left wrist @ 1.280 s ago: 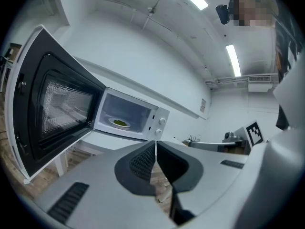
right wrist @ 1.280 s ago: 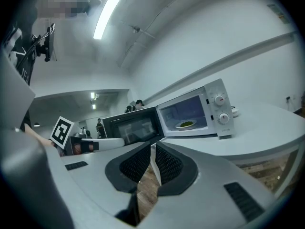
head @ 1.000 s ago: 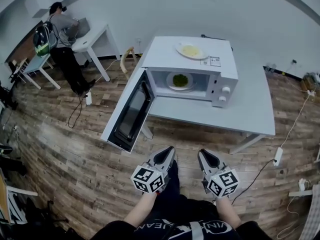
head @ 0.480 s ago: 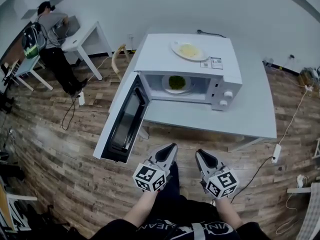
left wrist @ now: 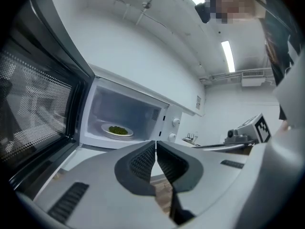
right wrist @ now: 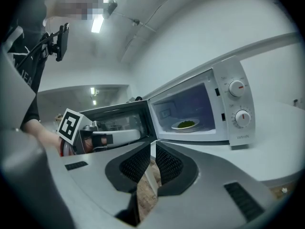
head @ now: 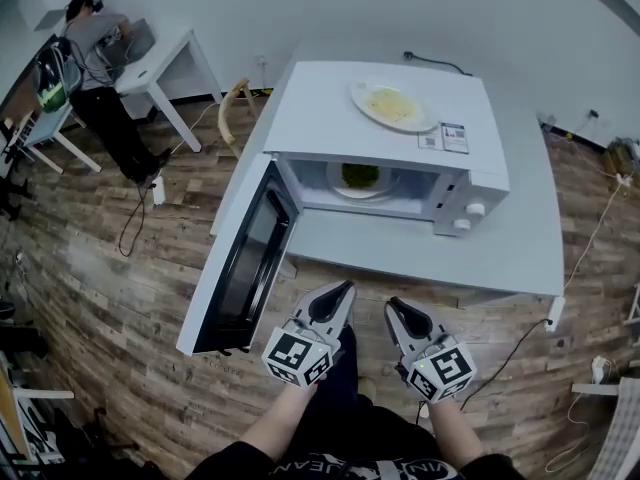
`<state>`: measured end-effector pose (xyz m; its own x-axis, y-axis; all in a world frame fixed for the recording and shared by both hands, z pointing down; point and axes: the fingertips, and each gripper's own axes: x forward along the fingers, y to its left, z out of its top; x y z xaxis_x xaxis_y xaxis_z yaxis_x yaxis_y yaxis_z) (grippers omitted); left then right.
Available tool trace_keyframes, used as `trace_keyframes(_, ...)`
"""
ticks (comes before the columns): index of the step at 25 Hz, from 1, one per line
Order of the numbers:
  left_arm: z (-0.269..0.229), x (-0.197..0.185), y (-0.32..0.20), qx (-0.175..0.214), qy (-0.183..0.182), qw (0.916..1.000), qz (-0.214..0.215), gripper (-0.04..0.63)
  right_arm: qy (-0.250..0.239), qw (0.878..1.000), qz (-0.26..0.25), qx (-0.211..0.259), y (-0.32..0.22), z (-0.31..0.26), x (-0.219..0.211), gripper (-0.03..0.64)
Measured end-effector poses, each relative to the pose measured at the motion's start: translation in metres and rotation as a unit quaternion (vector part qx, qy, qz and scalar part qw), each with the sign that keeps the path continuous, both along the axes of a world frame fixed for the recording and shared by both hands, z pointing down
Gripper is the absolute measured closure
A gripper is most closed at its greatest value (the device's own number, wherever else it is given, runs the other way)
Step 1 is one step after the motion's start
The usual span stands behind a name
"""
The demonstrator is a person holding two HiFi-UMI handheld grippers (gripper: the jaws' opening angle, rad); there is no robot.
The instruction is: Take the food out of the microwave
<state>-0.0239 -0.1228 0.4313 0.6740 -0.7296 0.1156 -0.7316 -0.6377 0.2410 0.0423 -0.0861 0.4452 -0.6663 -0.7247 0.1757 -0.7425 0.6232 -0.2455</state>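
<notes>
A white microwave (head: 470, 183) stands on a pale table (head: 510, 238), its door (head: 245, 258) swung wide open to the left. Inside it lies a white plate of green food (head: 360, 177), also seen in the left gripper view (left wrist: 117, 130) and the right gripper view (right wrist: 185, 124). My left gripper (head: 342, 286) and right gripper (head: 390, 303) hang side by side over the wooden floor, just short of the table's front edge. Both point at the microwave and are shut with nothing held, as the left gripper (left wrist: 156, 142) and right gripper (right wrist: 153, 144) views show.
A second plate with pale yellow food (head: 393, 104) sits on top of the microwave. The open door juts out past the table on my left. A person (head: 90, 38) stands at a white desk at the far back left. Cables and a power adapter (head: 555, 313) lie on the floor at the right.
Both grippers and the head have moved forward, so the microwave and its open door stand nearer and larger. The jaws stayed shut.
</notes>
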Motion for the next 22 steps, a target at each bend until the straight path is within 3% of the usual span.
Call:
trace_keyframes(12, 0.018, -0.001, -0.047, -0.002, -0.01, 0.9998, -0.016, 0.58, 0.038, 0.998, -0.031, 0.033, -0.065, -0.001, -0.015, 0.566)
trace_keyframes(22, 0.02, 0.001, -0.081, 0.009, -0.011, 0.9999, -0.009, 0.58, 0.147, 0.985, -0.055, 0.071, -0.119, 0.009, -0.026, 0.565)
